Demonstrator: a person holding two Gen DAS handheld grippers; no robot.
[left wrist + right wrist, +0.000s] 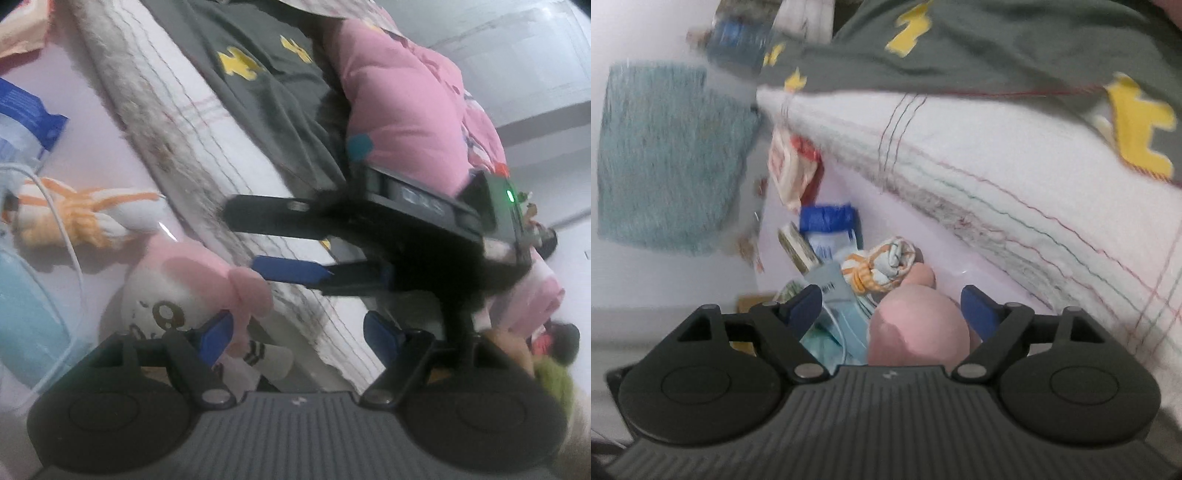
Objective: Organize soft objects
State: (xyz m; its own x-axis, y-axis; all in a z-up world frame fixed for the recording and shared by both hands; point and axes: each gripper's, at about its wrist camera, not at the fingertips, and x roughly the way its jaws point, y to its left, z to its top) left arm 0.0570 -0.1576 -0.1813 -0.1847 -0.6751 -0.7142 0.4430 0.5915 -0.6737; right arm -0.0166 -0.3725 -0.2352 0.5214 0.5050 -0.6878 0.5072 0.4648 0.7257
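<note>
A pink and white plush toy (pixel 173 295) lies on a pale lilac surface beside the bed. My left gripper (pixel 299 338) stands open just above it, with one blue pad close to the toy's pink ear and nothing pressed. My right gripper (pixel 240 238) reaches in from the right over the bed edge, its jaws apart. In the right wrist view the right gripper (pixel 892 304) is open with the toy's pink rounded part (pixel 916 328) between the pads, not squeezed. A knotted orange and white cloth toy (pixel 85 218) (pixel 882 266) lies just beyond.
A white fuzzy blanket (pixel 207 147) (pixel 997 177) hangs over the bed edge under a grey cloth with yellow shapes (pixel 266 74) (pixel 997 44) and a pink quilt (pixel 399 110). A blue and white pack (pixel 26 110) (pixel 827 225), a white cable (pixel 70 240) and a teal mat (pixel 665 155) lie nearby.
</note>
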